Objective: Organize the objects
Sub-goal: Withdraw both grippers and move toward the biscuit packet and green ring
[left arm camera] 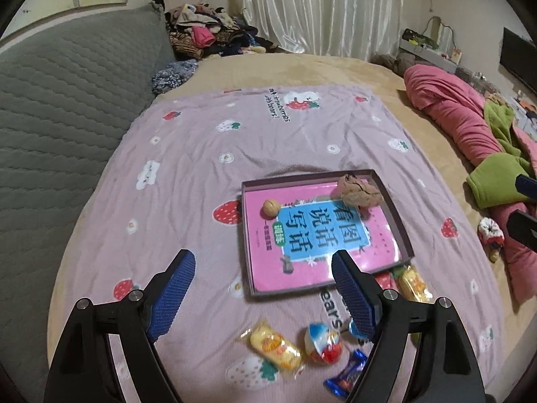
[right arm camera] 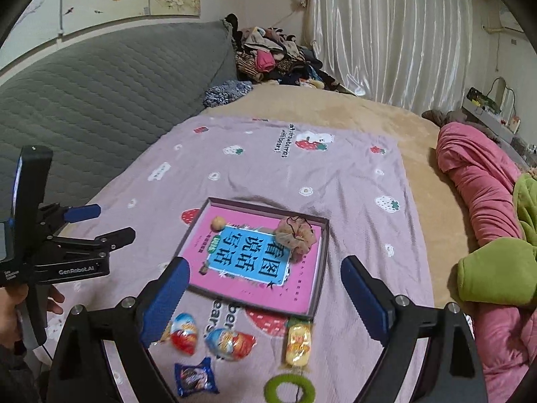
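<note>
1. A home bedroom is showing here: a wide bed [right arm camera: 335, 107] is lying under a strawberry-print sheet [right arm camera: 268, 174].
2. A grey quilted headboard [right arm camera: 100, 100] is backing it.
3. Heaped clothes [right arm camera: 268, 53] and white curtains [right arm camera: 386, 33] are filling the far side.

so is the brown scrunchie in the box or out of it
In. The brown scrunchie lies on the pink book inside the shallow box, at its far corner.
</note>
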`<move>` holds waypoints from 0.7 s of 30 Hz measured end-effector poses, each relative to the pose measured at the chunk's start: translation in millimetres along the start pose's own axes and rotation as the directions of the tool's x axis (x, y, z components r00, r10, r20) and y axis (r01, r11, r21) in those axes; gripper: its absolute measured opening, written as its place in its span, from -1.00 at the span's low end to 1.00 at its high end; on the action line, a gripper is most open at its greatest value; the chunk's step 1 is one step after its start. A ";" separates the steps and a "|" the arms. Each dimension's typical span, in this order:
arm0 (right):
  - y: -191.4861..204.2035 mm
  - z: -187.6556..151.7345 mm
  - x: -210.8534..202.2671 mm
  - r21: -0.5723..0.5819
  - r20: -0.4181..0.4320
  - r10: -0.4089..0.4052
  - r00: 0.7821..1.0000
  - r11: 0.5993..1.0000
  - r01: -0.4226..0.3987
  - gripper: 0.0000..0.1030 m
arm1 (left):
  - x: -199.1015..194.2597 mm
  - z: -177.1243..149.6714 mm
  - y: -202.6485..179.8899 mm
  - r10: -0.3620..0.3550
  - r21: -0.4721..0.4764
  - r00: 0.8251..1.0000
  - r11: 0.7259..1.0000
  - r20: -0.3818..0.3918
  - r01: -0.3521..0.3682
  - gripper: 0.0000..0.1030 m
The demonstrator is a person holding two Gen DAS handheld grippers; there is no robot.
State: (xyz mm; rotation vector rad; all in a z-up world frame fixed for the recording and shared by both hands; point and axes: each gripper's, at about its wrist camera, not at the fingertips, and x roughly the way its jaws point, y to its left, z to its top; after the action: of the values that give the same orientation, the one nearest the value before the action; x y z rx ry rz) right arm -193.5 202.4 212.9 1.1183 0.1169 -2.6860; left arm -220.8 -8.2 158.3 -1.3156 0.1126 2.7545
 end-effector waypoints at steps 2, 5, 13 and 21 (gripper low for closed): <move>5.2 -5.0 -9.5 -0.008 0.007 0.003 1.000 1.000 -0.003 0.82 | -8.3 -5.5 -2.8 0.002 0.006 1.000 1.000 0.000 -0.002 0.64; 13.9 -14.6 -21.9 -0.024 0.011 0.004 1.000 1.000 -0.003 0.82 | -20.1 -15.5 -6.5 0.000 0.010 1.000 1.000 0.000 0.000 0.64; 28.8 -48.7 -36.3 -0.048 -0.010 0.013 1.000 0.999 -0.014 0.83 | -34.3 -53.3 -12.0 -0.018 0.007 1.000 1.000 -0.018 0.018 0.64; 35.5 -79.8 -36.4 -0.066 -0.040 0.013 0.999 0.998 -0.015 0.83 | -26.3 -86.7 -9.8 -0.021 -0.002 0.998 1.000 -0.058 0.021 0.64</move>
State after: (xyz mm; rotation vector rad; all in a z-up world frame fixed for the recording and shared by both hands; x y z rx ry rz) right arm -105.1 187.3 182.8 1.1482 0.2023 -2.6283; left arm -136.4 -8.7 124.2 -1.3899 0.0998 2.7004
